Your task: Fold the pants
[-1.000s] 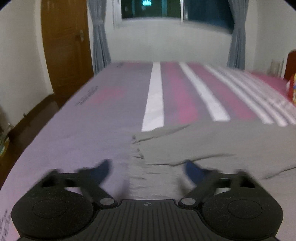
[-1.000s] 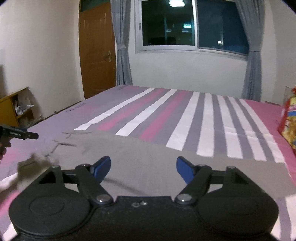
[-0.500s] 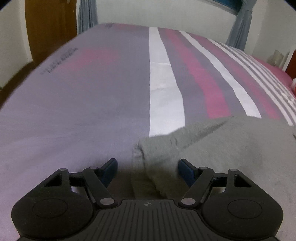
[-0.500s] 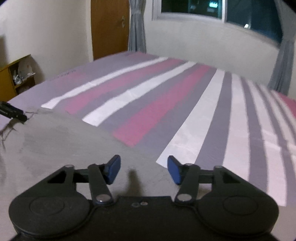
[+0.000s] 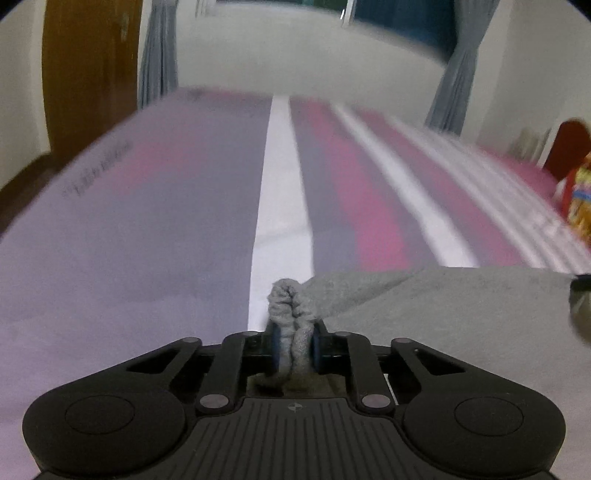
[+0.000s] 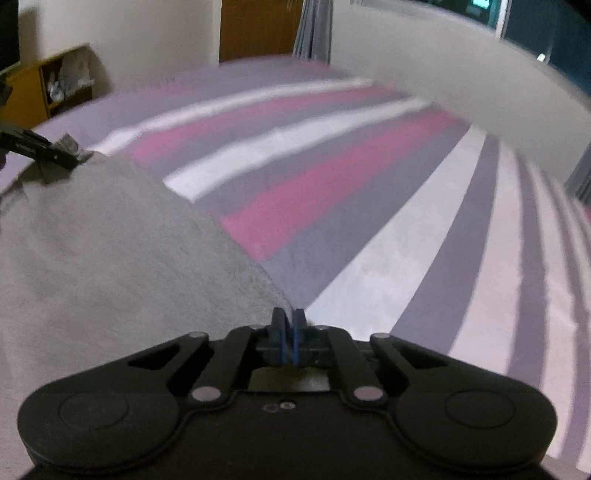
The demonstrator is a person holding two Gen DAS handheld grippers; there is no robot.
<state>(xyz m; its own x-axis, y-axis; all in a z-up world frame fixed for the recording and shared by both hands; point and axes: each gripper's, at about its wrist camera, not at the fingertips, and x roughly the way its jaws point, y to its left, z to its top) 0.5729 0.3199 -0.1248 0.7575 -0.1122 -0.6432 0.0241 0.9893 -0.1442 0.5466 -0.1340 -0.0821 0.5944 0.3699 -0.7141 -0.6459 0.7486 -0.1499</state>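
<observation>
Pants made of soft grey cloth lie on the bed, which has a sheet with purple, pink and white stripes. My left tool is squeezed tight on a bunched-up corner of the pants. The grey cloth sticks up in a little lump at 12 o'clock from the blue fingers. From there the pants spread out toward 3 o'clock, flat on the bed.

My right tool is closed too. Its blue fingers pinch the thin edge of the pants. The cloth runs from the tool out toward 10 o'clock, all the way to my left tool, which I can see there holding the far corner.

Past the bed I see a brown door, grey curtains and a dark window. At 3 o'clock in the left view there is something bright red and yellow on the bed edge. It is too blurry to tell what it is.
</observation>
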